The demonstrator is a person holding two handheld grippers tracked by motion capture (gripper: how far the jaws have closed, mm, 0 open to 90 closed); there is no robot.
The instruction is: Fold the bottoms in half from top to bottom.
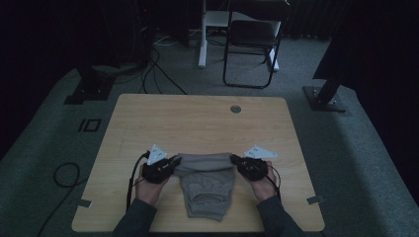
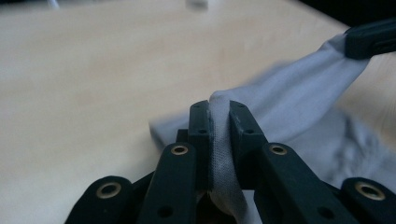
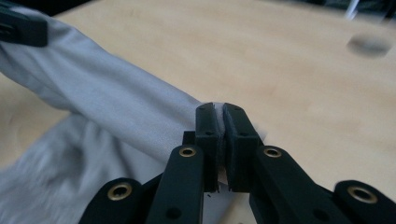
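A grey, soft cotton garment (image 1: 205, 185) lies on the near middle of the pale wooden counter (image 1: 197, 123), its far edge lifted and stretched level between the two tools. The left hand-held gripper (image 2: 218, 116) is clamped on a fold of that cloth at one end. The right hand-held gripper (image 3: 219, 120) pinches the other end tightly, jaws nearly together.

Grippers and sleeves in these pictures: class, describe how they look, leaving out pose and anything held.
The left gripper and right gripper are black, each topped by a pale grey three-cornered plate with small dark marks. Close up, their jaws are flat black linkage bars with brass-ringed pivot holes. A black cable trails from each gripper. The person wears dark grey long sleeves.
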